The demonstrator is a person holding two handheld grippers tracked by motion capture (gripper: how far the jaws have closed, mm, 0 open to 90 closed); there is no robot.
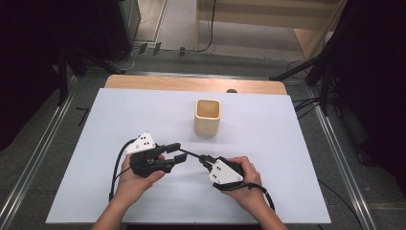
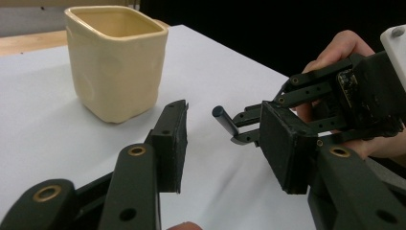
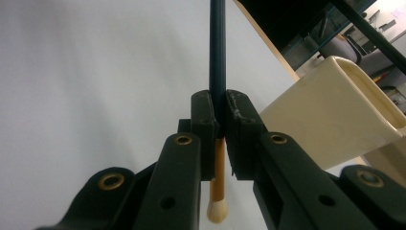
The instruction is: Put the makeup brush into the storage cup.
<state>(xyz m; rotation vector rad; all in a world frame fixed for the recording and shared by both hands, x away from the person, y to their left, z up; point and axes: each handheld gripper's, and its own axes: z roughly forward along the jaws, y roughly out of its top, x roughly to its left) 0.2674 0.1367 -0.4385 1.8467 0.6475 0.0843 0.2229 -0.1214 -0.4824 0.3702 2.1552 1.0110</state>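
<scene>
A cream square cup (image 1: 208,117) stands upright at the middle of the white table top (image 1: 95,124). My right gripper (image 1: 207,161) is shut on a thin dark stick (image 1: 190,154) that points left toward my left gripper (image 1: 176,152). In the right gripper view the jaws (image 3: 220,120) clamp the stick (image 3: 218,48), whose orange lower part ends in a cream rounded tip (image 3: 217,211). In the left gripper view the stick's dark end (image 2: 224,120) lies between the parted pads of my left gripper (image 2: 229,143), touching neither. The cup (image 2: 117,62) stands behind on the left.
A wooden strip (image 1: 191,84) runs along the table's far edge. Metal rails (image 1: 335,143) flank the table on the floor, with cables and dark stands at the back. White table surface lies free left and right of the cup.
</scene>
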